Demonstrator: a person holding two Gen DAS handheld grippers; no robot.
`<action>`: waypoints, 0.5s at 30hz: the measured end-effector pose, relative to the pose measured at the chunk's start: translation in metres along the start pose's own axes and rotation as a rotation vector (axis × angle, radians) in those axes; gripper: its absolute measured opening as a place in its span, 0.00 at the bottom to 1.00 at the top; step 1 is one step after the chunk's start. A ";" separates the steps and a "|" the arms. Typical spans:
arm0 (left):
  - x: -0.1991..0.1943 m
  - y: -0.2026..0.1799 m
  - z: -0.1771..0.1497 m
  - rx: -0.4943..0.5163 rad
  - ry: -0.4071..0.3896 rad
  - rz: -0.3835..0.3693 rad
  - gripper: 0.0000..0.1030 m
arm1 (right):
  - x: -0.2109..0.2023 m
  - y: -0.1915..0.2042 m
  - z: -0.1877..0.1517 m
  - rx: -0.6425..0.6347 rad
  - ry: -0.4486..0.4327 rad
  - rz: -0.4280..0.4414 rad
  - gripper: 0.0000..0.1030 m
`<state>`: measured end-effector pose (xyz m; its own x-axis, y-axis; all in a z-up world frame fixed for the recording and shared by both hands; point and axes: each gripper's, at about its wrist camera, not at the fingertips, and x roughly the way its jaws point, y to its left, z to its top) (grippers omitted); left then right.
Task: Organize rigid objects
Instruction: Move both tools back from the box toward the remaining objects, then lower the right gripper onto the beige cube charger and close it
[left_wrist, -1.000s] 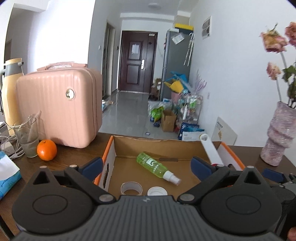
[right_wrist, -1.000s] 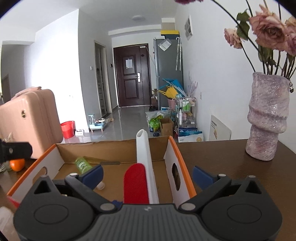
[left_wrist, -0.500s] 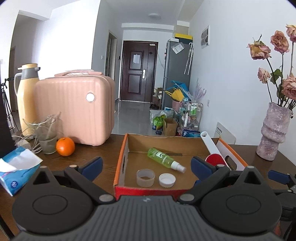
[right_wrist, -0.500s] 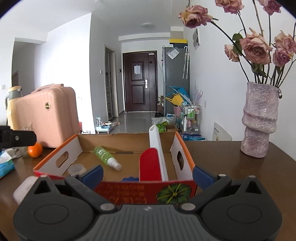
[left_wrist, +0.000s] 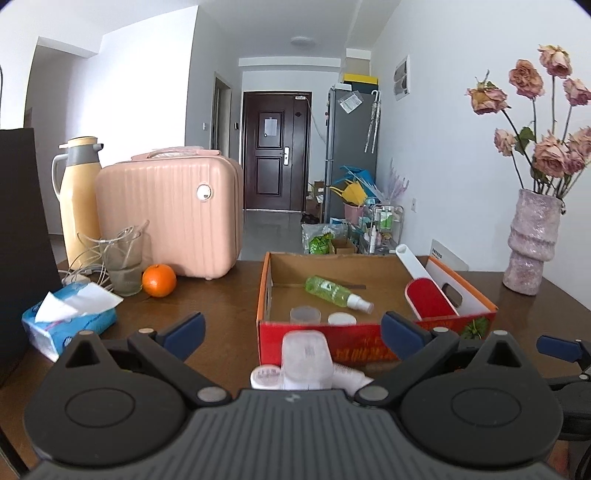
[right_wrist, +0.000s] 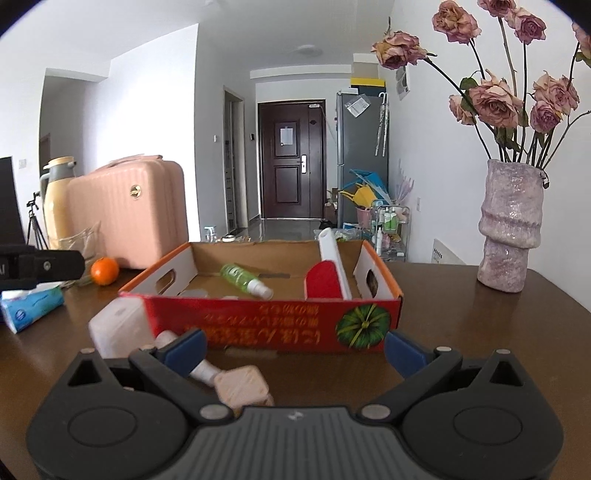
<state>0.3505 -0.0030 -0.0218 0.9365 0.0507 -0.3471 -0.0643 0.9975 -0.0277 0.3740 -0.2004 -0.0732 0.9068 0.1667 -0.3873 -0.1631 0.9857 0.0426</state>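
A cardboard box (left_wrist: 321, 345) with a red front wall stands on the brown table. Inside it lie a green spray bottle (left_wrist: 334, 292), a red lint brush with a white handle (left_wrist: 428, 297), a clear cup (left_wrist: 304, 315) and a white lid (left_wrist: 341, 318). On the table before the box's front wall are a translucent white container (left_wrist: 306, 352) and a white tube (left_wrist: 266, 374). My left gripper (left_wrist: 291, 332) is open just above them. My right gripper (right_wrist: 294, 350) is open and empty before the box (right_wrist: 273, 326), with the container (right_wrist: 118, 328) and a beige-capped tube (right_wrist: 242, 386) at its left finger.
Left of the box are a pink suitcase (left_wrist: 170, 218), a thermos (left_wrist: 79, 203), a glass (left_wrist: 123, 262), an orange (left_wrist: 159, 280) and a tissue pack (left_wrist: 70, 321). A vase of dried roses (right_wrist: 508, 229) stands at the back right.
Both grippers have drawn back from over the box to its near side. The box's front wall and the loose container and tubes before it have come into view.
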 end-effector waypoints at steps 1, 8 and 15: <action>-0.003 0.001 -0.003 0.002 0.002 -0.001 1.00 | -0.004 0.002 -0.003 -0.003 0.002 0.003 1.00; -0.026 0.010 -0.023 0.007 0.031 -0.016 1.00 | -0.028 0.013 -0.024 -0.016 0.024 0.022 1.00; -0.045 0.016 -0.042 0.022 0.044 -0.027 1.00 | -0.051 0.017 -0.043 -0.004 0.023 0.015 1.00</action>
<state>0.2926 0.0084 -0.0465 0.9217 0.0216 -0.3872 -0.0305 0.9994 -0.0169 0.3086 -0.1930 -0.0921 0.8948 0.1813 -0.4081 -0.1786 0.9829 0.0450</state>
